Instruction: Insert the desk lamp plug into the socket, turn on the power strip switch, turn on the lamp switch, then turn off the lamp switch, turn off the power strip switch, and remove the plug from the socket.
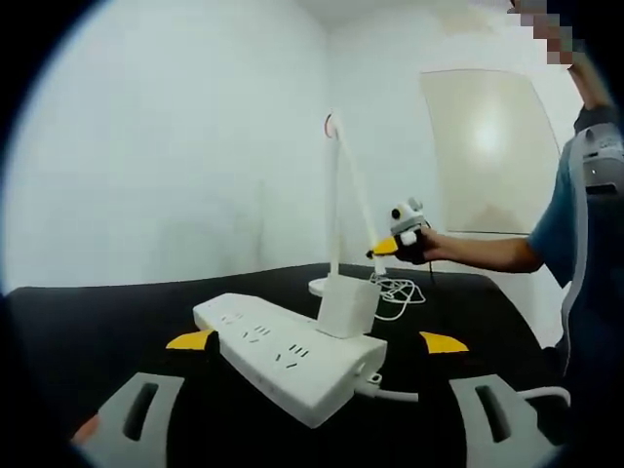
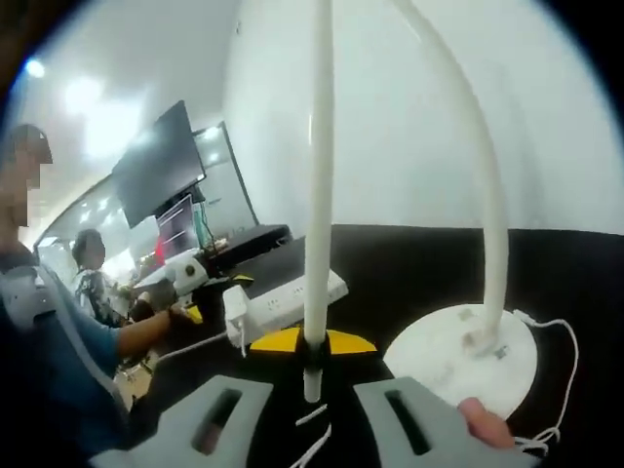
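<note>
One white power strip [image 1: 288,359] lies on the black table [image 1: 88,322], between the spread yellow-tipped jaws of the left gripper [image 1: 317,342], which stands open and grips nothing. A white adapter plug [image 1: 347,305] is seated in a socket at the far end of the strip, and the strip's own white cable [image 1: 395,394] leaves from its near end. Beyond the strip stands the white desk lamp [image 1: 336,195] on its round base, with its thin cord [image 1: 398,292] coiled on the table beside it.

In the right gripper view, the right gripper [image 2: 310,343] sits at the lamp head [image 2: 317,195], a long white bar that runs up between its yellow tips; whether the jaws clamp the bar cannot be told. The curved lamp neck [image 2: 487,195] descends to the round base [image 2: 468,356], just beside the gripper. A fingertip [image 2: 483,421] shows at the gripper body.

White walls [image 1: 146,146] enclose the table; a dark screen [image 2: 161,161] hangs further off in the room.
</note>
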`<state>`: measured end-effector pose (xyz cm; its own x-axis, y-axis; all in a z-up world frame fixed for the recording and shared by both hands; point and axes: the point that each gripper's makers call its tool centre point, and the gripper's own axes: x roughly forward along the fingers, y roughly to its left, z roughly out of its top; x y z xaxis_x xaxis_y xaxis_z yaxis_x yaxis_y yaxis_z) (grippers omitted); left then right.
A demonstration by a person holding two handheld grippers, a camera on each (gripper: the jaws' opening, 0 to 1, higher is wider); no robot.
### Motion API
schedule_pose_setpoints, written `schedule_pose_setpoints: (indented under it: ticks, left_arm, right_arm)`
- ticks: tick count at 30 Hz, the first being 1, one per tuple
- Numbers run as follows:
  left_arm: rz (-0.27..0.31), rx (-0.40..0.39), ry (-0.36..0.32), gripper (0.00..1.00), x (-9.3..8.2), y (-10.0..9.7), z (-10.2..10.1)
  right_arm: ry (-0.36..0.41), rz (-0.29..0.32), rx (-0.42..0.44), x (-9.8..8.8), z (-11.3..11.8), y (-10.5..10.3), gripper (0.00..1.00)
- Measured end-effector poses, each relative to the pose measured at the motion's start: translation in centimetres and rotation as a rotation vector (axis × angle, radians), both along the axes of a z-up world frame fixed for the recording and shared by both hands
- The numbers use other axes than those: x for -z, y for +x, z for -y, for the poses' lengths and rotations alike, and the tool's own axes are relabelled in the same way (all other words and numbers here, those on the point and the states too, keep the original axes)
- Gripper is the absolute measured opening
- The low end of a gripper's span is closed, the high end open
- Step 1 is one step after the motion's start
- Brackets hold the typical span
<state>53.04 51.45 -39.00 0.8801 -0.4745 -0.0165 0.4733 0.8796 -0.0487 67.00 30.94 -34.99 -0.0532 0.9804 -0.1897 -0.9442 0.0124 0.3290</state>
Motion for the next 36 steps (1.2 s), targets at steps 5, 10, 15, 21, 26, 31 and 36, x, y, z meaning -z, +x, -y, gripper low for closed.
schedule_pose_setpoints:
  ticks: [5, 10, 15, 21, 26, 31, 36]
  left_arm:
    - [-0.002, -0.001, -0.010, 0.78, -0.2, -0.1, 0.3]
    - [-0.005, -0.002, -0.018, 0.78, -0.2, -0.1, 0.3]
    - [-0.008, -0.001, -0.022, 0.78, -0.3, -0.2, 0.3]
    - [-0.008, 0.001, -0.028, 0.77, -0.4, -0.3, 0.4]
    - [-0.008, 0.002, -0.033, 0.76, -0.4, -0.3, 0.3]
    - [-0.009, 0.003, -0.032, 0.76, -0.7, -0.7, 1.5]
    - [-0.007, 0.005, -0.038, 0.76, -0.9, -0.8, 1.5]
  right_arm:
    - [0.006, -0.018, -0.005, -0.7, 0.0, -1.1, 0.10]
    - [-0.001, -0.039, -0.018, -1.5, 0.0, -2.6, 0.10]
    - [-0.007, -0.048, -0.020, -2.4, 0.0, -4.3, 0.11]
    - [0.014, -0.129, -0.023, -3.7, 0.1, -6.1, 0.11]
    - [0.045, -0.220, -0.034, -5.2, 0.1, -7.6, 0.10]
    - [0.067, -0.288, -0.056, -6.8, 0.2, -9.1, 0.10]
    - [0.072, -0.310, -0.071, -8.5, 0.2, -10.6, 0.11]
